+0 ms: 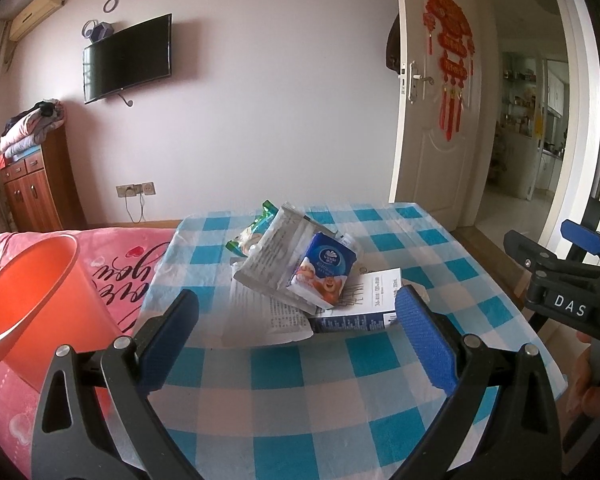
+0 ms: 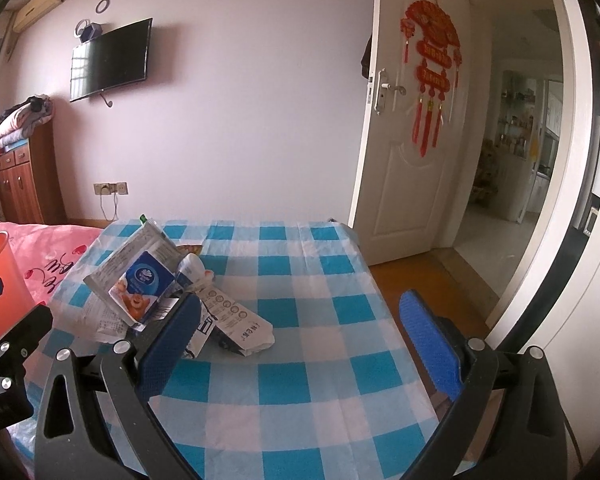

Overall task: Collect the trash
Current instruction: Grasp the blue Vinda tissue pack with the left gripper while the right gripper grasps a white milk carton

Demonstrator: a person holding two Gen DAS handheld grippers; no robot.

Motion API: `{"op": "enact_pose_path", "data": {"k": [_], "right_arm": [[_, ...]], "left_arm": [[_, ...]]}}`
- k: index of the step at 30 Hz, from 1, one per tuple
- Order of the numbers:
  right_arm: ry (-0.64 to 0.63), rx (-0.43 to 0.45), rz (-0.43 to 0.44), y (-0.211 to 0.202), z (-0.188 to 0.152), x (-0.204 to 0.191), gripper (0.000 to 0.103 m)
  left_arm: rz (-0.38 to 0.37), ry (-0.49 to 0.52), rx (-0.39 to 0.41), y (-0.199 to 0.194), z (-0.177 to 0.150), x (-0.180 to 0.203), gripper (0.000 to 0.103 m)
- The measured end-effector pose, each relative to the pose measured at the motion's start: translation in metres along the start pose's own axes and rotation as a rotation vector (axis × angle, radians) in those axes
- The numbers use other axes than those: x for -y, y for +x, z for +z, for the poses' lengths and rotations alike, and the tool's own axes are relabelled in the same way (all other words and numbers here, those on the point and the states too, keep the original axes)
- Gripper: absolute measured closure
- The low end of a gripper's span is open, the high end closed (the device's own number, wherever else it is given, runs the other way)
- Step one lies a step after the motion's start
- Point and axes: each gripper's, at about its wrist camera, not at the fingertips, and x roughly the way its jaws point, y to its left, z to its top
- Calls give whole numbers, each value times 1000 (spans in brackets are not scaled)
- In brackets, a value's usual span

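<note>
A pile of trash lies on the blue-and-white checked table (image 1: 300,376): a blue tissue pack (image 1: 323,276) on top, a grey foil wrapper (image 1: 274,256), a green wrapper (image 1: 252,228), printed paper (image 1: 260,316) and a dark blue carton (image 1: 364,312). An orange bin (image 1: 32,300) stands left of the table on pink bedding. My left gripper (image 1: 300,332) is open and empty, just in front of the pile. My right gripper (image 2: 300,332) is open and empty; the tissue pack (image 2: 142,284) and the carton (image 2: 236,324) sit by its left finger (image 2: 172,340).
The pink bedding (image 1: 116,264) borders the table's left edge. An open white door (image 1: 432,120) and a doorway stand behind on the right. A wooden cabinet (image 1: 32,188) with folded clothes stands at the far left wall. The right gripper's body (image 1: 560,280) shows at the table's right edge.
</note>
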Motion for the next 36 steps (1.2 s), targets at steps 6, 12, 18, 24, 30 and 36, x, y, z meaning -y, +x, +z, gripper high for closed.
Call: {"op": "enact_pose_path", "data": {"k": [6,12,18,24,30,36], "right_arm": [[1,-4,5,3,-2,1,4],[10,-26,12,13,-8,4,4],[2,-46,25,26,-16,4,4],[0,-54,76,37,-26,5,4],[23,-55,130,46,-32,9,4],[78,-129,216,60,-37,13,4]], "left_arm": [[-6,-4,-17,3,-1,-1,4],[-3,4,-37,10,-3,2,4],[-2,7,-62,19,-7,3,4],[-2,4,-84,28,-11,2,4],[-7,-9,-96,36,-14,0,4],[-10,-16,-116,48,-16,2,4]]}}
